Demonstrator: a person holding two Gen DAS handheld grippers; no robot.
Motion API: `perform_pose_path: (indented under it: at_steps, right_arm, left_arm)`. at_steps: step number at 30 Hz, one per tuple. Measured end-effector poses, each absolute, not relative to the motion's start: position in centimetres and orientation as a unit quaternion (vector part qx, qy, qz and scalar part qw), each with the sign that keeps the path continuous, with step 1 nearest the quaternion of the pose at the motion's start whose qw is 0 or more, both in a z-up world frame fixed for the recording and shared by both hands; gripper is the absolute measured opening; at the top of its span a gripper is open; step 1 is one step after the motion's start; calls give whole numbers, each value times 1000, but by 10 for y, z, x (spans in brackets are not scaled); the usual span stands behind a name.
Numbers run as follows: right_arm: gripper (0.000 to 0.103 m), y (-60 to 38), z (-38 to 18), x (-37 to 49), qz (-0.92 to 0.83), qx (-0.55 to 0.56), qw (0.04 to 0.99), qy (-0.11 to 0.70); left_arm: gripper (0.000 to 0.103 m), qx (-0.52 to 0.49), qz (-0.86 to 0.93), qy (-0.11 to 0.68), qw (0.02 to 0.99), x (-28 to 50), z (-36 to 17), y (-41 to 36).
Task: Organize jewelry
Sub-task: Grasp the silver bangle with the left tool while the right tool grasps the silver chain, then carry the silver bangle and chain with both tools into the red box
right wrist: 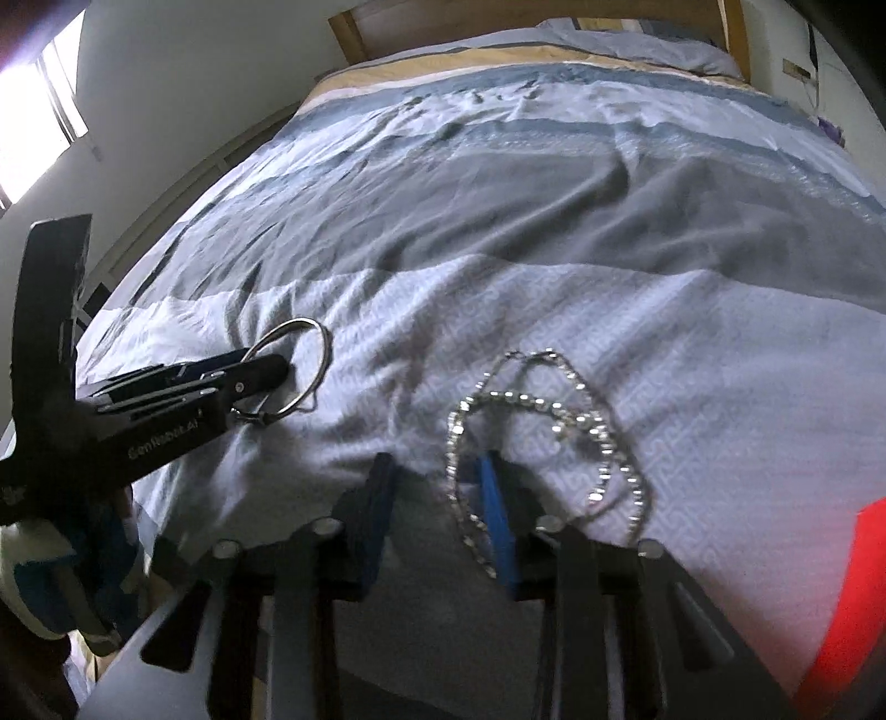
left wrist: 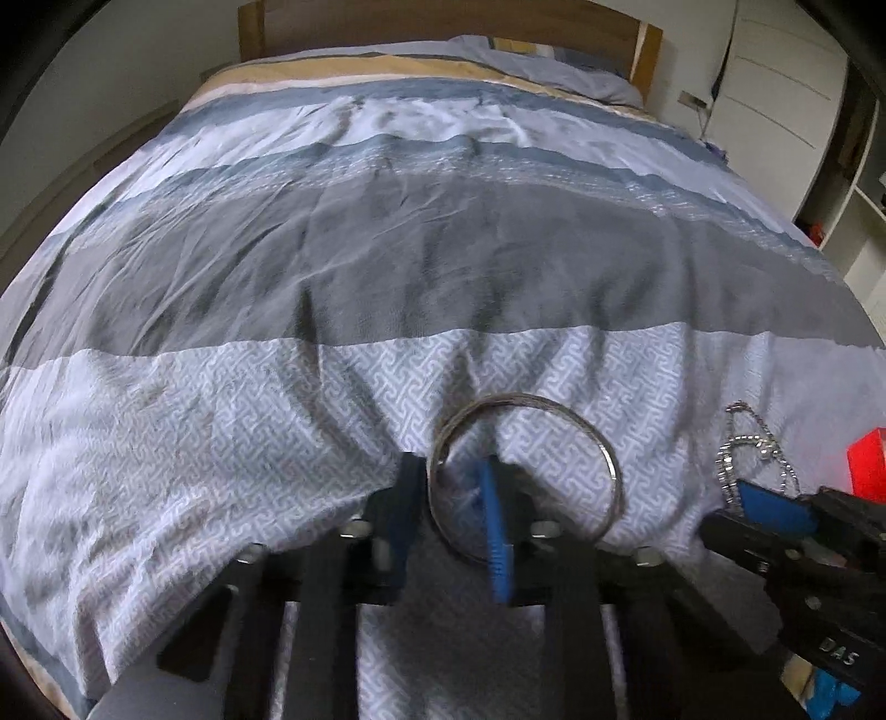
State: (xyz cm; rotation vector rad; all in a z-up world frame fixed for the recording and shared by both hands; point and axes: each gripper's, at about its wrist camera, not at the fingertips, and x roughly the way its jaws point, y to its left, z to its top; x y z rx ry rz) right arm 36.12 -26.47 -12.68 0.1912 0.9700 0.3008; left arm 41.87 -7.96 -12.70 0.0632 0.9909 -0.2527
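A silver bangle [left wrist: 526,476] lies on the patterned bedspread [left wrist: 221,421]. My left gripper [left wrist: 451,476] is open, its right finger inside the ring and the rim between the fingers. In the right wrist view the bangle [right wrist: 293,371] shows at the left gripper's tip. A silver beaded chain [right wrist: 554,432] lies in loops on the bedspread; my right gripper [right wrist: 437,476] is open with one strand of the chain between its fingers. The chain [left wrist: 747,454] also shows in the left wrist view beside the right gripper's blue pad [left wrist: 775,507].
A red box [left wrist: 866,462] sits at the right edge, also in the right wrist view [right wrist: 853,581]. The striped bed stretches ahead to a wooden headboard [left wrist: 443,22] and pillow [left wrist: 554,61]. White cupboards [left wrist: 786,83] stand on the right.
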Motion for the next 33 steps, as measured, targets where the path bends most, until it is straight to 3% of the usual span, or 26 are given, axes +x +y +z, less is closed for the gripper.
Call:
perform_pose_path:
  at_steps: [1,3,16,33]
  right_arm:
    - [11,-264,-127,362,147,100,868,463]
    - [3,-264,-127,361,155,117,866,462]
    - [2,-272,-90,300,176,194,869,419]
    - [2,-301,31,180,157,217,907,326]
  left_arm:
    - [9,28,-124,474,872,417,-126,-79]
    - [5,22,-125,471,873,414,-123,-77]
    - [3,32,-114,433,894,361,-68,-63]
    - [3,61,-135,374,916,253,46,-72]
